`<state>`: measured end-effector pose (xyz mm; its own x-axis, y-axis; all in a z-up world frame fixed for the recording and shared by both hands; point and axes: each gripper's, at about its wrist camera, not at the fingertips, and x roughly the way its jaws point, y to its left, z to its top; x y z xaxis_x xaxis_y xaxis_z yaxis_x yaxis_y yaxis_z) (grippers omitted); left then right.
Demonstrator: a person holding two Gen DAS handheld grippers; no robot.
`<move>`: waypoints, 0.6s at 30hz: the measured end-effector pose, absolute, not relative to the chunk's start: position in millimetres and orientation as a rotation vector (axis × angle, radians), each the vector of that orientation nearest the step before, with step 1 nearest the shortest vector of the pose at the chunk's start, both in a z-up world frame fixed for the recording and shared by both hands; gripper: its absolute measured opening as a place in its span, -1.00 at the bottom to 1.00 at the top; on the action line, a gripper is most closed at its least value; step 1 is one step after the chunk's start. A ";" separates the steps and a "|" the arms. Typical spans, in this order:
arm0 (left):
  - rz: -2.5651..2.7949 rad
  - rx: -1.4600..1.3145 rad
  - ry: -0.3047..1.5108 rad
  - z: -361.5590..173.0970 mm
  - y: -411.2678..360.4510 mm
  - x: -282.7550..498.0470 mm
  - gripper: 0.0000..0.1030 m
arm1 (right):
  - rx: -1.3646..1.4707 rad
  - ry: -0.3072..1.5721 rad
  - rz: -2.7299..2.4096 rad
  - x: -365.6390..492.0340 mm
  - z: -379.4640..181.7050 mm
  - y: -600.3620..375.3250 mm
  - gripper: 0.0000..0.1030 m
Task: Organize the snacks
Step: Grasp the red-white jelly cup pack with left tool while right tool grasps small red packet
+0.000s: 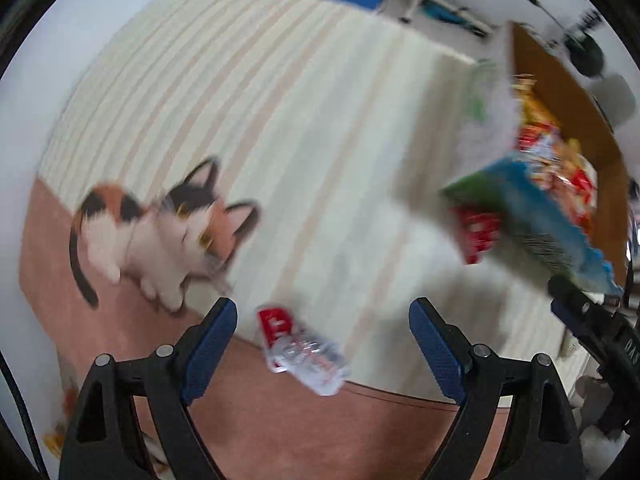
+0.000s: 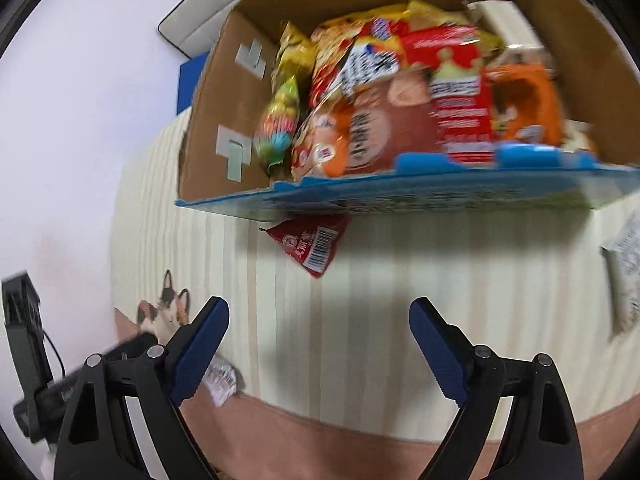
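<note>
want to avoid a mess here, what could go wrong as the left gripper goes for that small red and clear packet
1. The small packet lies flat between the open left gripper fingers; the pads may slide over it.
2. The blue flat box sits in front of the cardboard box; it could block a drop.
3. That box looks heaped with snack bags; an added packet might slip off.

Left claw (image 1: 322, 322) open above small red-and-clear packet (image 1: 302, 354), striped cat-print mat (image 1: 280, 120)

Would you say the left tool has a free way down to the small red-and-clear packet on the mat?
Probably yes: the left tool is open, and the small packet lies just below, uncovered.
</note>
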<state>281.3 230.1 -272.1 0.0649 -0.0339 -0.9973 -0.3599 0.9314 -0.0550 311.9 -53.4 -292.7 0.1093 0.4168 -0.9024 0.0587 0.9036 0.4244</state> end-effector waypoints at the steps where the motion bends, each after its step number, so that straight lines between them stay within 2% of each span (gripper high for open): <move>1: 0.269 -0.344 1.504 -278.0 236.0 276.7 0.71 | 0.389 1.449 0.271 314.6 -297.5 -49.2 0.81; 13: 0.331 -0.637 1.615 -352.7 272.7 232.5 0.71 | 0.240 1.462 0.204 345.0 -338.8 7.3 0.72; 16: 0.329 -0.692 1.635 -365.5 276.9 228.3 0.71 | 0.217 1.469 0.183 348.3 -347.4 21.9 0.65; 18: 0.326 -0.726 1.646 -371.8 278.8 225.0 0.71 | 0.193 1.477 0.163 349.7 -353.5 31.3 0.53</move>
